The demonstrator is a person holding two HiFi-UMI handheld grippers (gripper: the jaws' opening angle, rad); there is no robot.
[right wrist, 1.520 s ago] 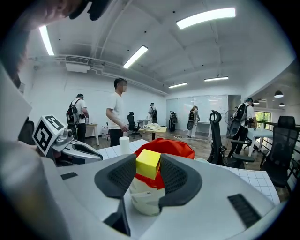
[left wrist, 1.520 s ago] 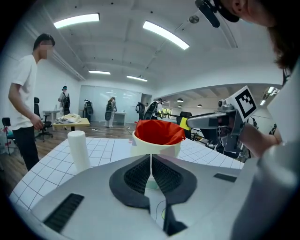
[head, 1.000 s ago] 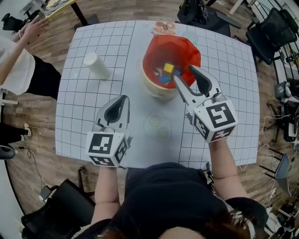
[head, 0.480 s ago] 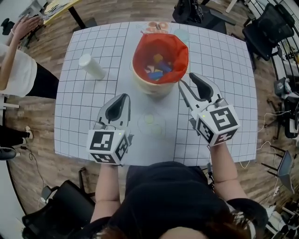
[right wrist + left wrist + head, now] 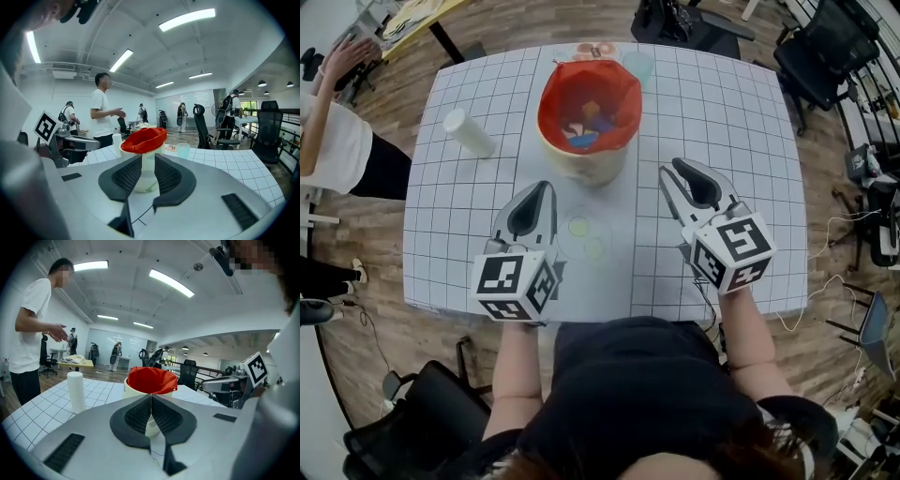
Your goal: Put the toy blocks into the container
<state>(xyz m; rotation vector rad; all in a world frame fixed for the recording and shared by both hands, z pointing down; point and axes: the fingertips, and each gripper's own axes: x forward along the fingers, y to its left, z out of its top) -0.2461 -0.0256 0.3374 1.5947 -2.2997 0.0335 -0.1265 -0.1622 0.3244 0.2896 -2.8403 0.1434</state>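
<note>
Head view: your right tool (image 5: 673, 171) has drawn back from above the container (image 5: 581, 167) toward you. It now hangs over the bench (image 5: 722, 122), well clear of the rim.
Right tool: its jaws have just been closing and stand a narrow gap apart with nothing between them. The right gripper view shows only the container beyond that gap.
Left tool: your left tool (image 5: 546, 190) has its jaws pressed together and carries nothing. It sits low near the front of the bench, apart from the container.
Toy blocks: the toy blocks (image 5: 586, 127) lie heaped inside the container's red liner, toward the far side of the bench.
Meaning: the pull-back with bare jaws suggests your last drop is finished.
Left to do: no loose block shows on the bench, so the task looks done or very close to it.
</note>
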